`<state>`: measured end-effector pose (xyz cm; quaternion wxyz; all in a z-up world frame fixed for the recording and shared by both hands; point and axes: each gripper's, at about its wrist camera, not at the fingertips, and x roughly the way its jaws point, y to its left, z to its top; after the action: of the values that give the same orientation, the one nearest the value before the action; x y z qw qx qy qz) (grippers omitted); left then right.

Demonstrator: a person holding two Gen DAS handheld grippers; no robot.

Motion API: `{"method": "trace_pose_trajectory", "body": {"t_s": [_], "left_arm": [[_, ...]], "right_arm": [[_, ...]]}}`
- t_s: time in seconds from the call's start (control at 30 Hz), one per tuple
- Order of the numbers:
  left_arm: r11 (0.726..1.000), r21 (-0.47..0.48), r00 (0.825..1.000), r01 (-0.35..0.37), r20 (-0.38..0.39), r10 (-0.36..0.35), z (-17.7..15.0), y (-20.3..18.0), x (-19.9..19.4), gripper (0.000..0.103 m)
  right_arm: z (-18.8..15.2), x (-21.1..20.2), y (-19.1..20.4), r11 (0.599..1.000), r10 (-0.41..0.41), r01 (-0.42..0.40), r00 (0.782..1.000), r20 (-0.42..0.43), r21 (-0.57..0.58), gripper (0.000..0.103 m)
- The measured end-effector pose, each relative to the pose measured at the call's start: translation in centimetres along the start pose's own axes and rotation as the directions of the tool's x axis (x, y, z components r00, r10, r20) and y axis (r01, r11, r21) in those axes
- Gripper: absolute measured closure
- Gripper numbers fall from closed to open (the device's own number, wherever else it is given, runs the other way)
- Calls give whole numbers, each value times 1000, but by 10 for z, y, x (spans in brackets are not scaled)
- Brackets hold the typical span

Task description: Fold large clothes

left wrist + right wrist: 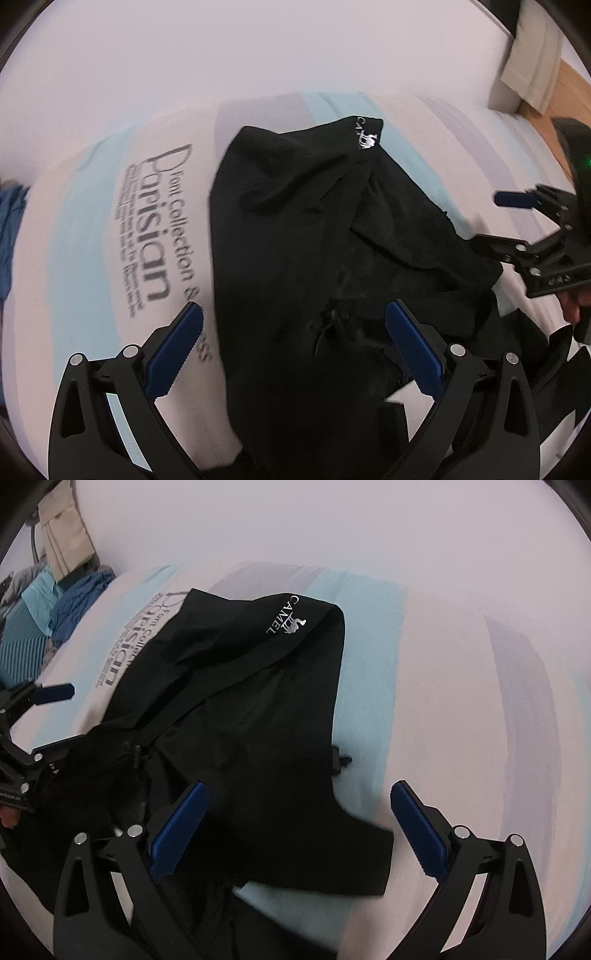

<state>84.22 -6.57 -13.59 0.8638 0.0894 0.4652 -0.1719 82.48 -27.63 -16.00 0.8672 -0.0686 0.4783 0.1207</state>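
Note:
A large black garment (314,258) with a white "CAMEL" logo (290,618) lies rumpled on a bed sheet (92,240) striped pink, blue and lilac, with grey "Parisian" print. My left gripper (295,339) is open and hovers over the garment's near part; its left pad is over the sheet, its right pad over the cloth. My right gripper (299,823) is open above the garment's near right edge. Each gripper shows in the other's view, the right one (517,221) and the left one (48,709). Neither holds cloth.
A blue cloth pile (74,602) and a teal ribbed item (22,646) lie at the bed's far left. Beige fabric (532,55) hangs by a wooden floor (569,96) at the right. A pale wall (332,524) runs behind the bed.

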Motion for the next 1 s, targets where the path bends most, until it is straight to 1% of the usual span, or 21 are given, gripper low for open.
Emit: {"method": "trace_pose_trajectory", "body": {"t_s": [0.07, 0.2, 0.3, 0.4, 0.47, 0.57, 0.63, 0.67, 0.73, 0.77, 0.87, 1.0], "left_arm": [[1000, -5, 1000, 9, -6, -9, 7, 1, 9, 6], [999, -35, 999, 10, -34, -11, 18, 5, 27, 6], [998, -64, 999, 6, -45, -9, 26, 13, 38, 6], [993, -120, 998, 15, -65, -23, 33, 26, 50, 6], [992, -129, 997, 14, -75, -24, 36, 32, 57, 6], [991, -137, 997, 12, -79, -23, 41, 38, 64, 7], [986, -167, 996, 24, -77, -38, 42, 43, 67, 7], [982, -184, 996, 31, -77, -46, 42, 46, 69, 8], [978, -204, 995, 42, -81, -60, 41, 50, 72, 10], [977, -209, 994, 51, -89, -70, 41, 51, 75, 13], [978, -202, 992, 55, -103, -77, 41, 54, 82, 16], [972, -225, 990, 62, -109, -88, 47, 60, 93, 16]], "right_arm": [[7, 10, -2, 1000, 9, -9, 1000, -12, 4, 9], [18, 27, -6, 999, 46, -45, 998, -51, 29, 13], [26, 41, -15, 995, 61, -55, 996, -70, 80, 14], [31, 52, -26, 988, 81, -69, 993, -85, 141, 14], [33, 57, -31, 984, 87, -71, 992, -91, 165, 14], [39, 64, -34, 983, 93, -75, 990, -103, 170, 14], [42, 68, -33, 981, 110, -90, 988, -112, 169, 15], [44, 71, -31, 983, 103, -83, 987, -122, 162, 16], [46, 75, -29, 983, 119, -96, 983, -139, 157, 23], [47, 76, -28, 982, 128, -106, 982, -139, 155, 25], [50, 82, -26, 981, 133, -109, 980, -150, 162, 25], [52, 91, -29, 969, 165, -133, 976, -144, 211, 25]]}}
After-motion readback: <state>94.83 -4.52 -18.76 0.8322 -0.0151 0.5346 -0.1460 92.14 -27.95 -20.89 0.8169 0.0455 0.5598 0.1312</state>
